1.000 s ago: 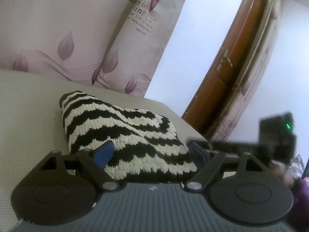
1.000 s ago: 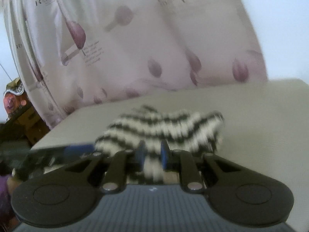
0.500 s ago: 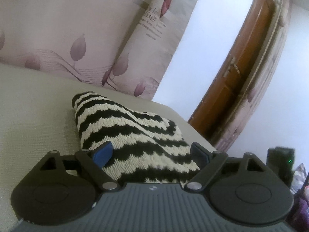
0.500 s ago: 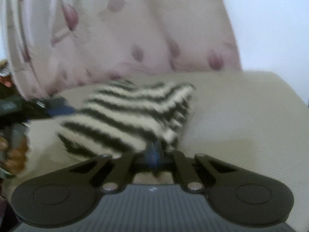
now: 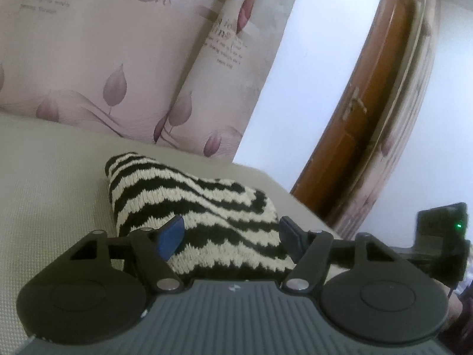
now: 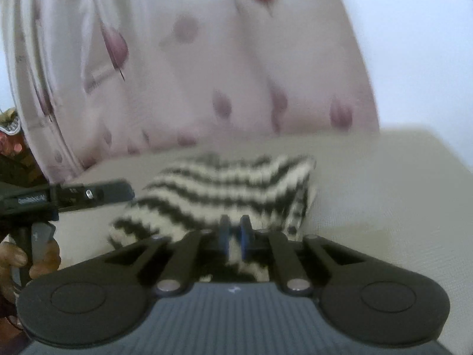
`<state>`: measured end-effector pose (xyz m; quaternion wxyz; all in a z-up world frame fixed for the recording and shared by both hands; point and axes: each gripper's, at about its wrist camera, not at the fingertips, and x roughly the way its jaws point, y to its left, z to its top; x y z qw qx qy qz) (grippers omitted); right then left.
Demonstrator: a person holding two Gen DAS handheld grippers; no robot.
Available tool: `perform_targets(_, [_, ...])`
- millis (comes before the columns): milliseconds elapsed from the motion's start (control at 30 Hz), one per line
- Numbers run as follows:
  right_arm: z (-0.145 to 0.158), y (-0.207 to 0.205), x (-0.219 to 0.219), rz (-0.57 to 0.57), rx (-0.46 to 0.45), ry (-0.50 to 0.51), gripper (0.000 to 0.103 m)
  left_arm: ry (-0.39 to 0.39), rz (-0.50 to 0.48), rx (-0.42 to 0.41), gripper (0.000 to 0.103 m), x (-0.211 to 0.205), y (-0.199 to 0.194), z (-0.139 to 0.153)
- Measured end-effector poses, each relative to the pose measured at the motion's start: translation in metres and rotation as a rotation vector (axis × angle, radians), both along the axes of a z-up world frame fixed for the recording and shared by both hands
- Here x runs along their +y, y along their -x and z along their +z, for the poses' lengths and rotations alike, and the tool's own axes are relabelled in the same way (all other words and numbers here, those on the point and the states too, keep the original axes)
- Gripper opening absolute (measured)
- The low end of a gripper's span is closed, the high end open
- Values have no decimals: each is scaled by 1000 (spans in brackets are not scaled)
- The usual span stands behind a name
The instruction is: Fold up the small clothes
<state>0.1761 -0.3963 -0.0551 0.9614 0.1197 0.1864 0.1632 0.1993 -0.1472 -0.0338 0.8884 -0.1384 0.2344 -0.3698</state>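
A small black-and-cream zigzag knit garment point(image 5: 189, 204) lies bunched on a beige padded surface point(image 5: 50, 183). My left gripper point(image 5: 230, 230) is open, its blue pads either side of the garment's near edge. In the right wrist view the same garment point(image 6: 224, 183) lies ahead, blurred. My right gripper point(image 6: 235, 232) is nearly closed, with a strip of the knit between its blue pads. The left gripper's body point(image 6: 65, 196) and the hand holding it show at the left of that view.
A pink curtain with leaf prints point(image 5: 118, 59) hangs behind the surface. A brown wooden door point(image 5: 363, 112) stands to the right. The surface's far edge drops off near the door. A dark device with a green light point(image 5: 443, 227) is at the right.
The right gripper has pulled the garment's edge and swung back toward centre, still pinching it. The left gripper stays open and has shifted slightly; the garment looks a bit more bunched.
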Motion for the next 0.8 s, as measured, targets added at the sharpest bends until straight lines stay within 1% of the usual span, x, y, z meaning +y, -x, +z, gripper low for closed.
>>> perform_targets(33, [-7, -4, 1, 22, 27, -29, 9, -5, -5, -2, 74, -1, 0, -1])
perform_targets(100, [-20, -7, 1, 35, 59, -47, 8, -11, -9, -11, 76, -3, 2, -2])
perform_targets(133, [-22, -7, 0, 49, 49, -58, 8, -16, -12, -13, 76, -4, 2, -2])
perform_targets(167, [-24, -5, 0, 50, 39, -54, 3, -17, -13, -13, 76, -4, 2, -2])
perform_targets(267, [-19, 7, -2, 28, -4, -4, 1, 7, -13, 7, 76, -2, 1, -1])
perform_targets(333, [-13, 18, -8, 1, -27, 28, 1, 10, -13, 11, 77, -1, 0, -2])
perform_targets(433, [-20, 20, -20, -17, 7, 22, 1, -5, -30, 21, 77, -3, 1, -7])
perform_targets(533, [-29, 17, -14, -6, 33, 14, 1, -61, -46, 6, 76, -8, 2, -12])
perform_targets(600, [-25, 18, -13, -6, 12, 0, 1, -79, -57, 1, 76, -10, 2, -13])
perform_targets(667, [-14, 19, -11, -28, -10, 12, 2, -72, -62, 10, 76, -9, 2, -14])
perform_targets(733, [1, 23, -10, -57, -66, -2, 3, -58, -62, 19, 76, -7, 1, -16])
perform_targets(800, [17, 26, -7, -27, -143, -28, 3, -53, -59, 21, 76, -8, 2, -16])
